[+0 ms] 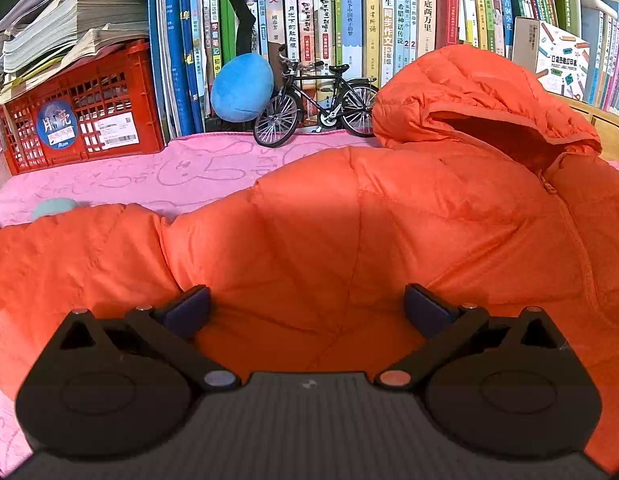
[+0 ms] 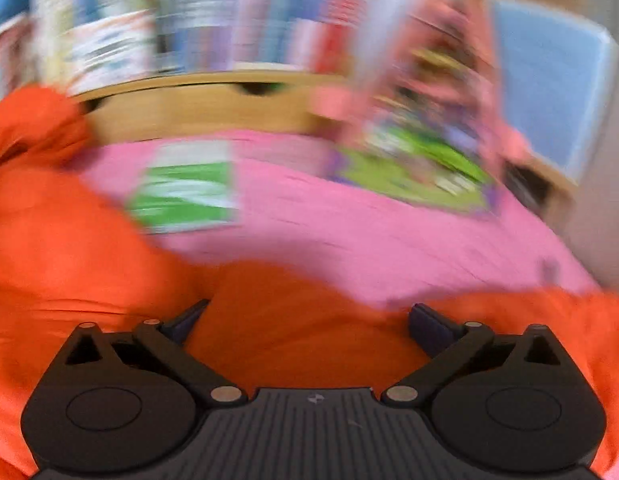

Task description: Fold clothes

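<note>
An orange hooded puffer jacket (image 1: 389, 220) lies spread on a pink cloth, its hood (image 1: 489, 108) raised at the back right and its zipper running down the right side. My left gripper (image 1: 307, 308) hovers just over the jacket's body, jaws wide apart with nothing between them. In the blurred right wrist view the same orange jacket (image 2: 69, 248) fills the left and lower part. My right gripper (image 2: 309, 320) is open above the jacket's edge, nothing held.
A pink cloth (image 1: 149, 176) covers the surface. Behind it stand a red crate (image 1: 81, 120), a blue plush ball (image 1: 241, 88), a model bicycle (image 1: 313, 104) and a wall of books. In the right wrist view a green-and-white box (image 2: 185, 192) and a colourful package (image 2: 421, 164) lie on the pink cloth (image 2: 369, 240).
</note>
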Tool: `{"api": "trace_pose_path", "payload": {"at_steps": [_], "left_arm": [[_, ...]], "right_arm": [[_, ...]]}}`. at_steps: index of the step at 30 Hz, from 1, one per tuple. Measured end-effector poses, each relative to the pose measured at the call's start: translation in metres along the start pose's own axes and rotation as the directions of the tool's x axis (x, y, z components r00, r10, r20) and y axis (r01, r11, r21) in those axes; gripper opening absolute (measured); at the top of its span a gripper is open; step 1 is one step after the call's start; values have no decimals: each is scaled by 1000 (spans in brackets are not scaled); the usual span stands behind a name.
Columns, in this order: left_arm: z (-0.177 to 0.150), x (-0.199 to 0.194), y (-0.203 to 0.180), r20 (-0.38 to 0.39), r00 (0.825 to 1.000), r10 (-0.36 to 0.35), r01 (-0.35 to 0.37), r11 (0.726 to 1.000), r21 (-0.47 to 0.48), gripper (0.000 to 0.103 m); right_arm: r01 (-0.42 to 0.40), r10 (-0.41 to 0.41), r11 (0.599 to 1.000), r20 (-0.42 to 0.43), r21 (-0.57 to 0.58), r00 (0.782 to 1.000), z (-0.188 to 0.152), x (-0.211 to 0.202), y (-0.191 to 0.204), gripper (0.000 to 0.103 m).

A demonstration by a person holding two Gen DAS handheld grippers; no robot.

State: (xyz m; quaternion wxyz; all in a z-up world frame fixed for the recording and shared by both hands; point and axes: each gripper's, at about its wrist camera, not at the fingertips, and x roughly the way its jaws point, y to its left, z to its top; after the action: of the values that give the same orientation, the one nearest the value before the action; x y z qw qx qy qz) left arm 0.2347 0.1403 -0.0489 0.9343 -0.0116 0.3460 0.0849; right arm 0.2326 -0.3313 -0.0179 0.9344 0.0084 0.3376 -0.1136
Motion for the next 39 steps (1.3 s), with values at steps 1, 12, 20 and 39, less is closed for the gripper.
{"api": "trace_pose_path", "payload": {"at_steps": [1,12,20,39], "left_arm": [[0,0,0,0,1000,0,0,1000,0,103],[1,0,1,-2,1000,-4,4,1000,-4,103],[2,-5,11,9,1000,16,-17,1000,15,103],[-5,-24,217,98,887,452,-452,892,-25,102]], "right_arm": [[25,-25,1000,-3,9,1000,-2,-2,-9,102],[-76,76,997,114,-7,991,9,-65,63,98],[-588,584,801,-67,-114,809,-20,-64,209,100],[-491,494,824,-68,-282,867,-42,-60,249,103]]}}
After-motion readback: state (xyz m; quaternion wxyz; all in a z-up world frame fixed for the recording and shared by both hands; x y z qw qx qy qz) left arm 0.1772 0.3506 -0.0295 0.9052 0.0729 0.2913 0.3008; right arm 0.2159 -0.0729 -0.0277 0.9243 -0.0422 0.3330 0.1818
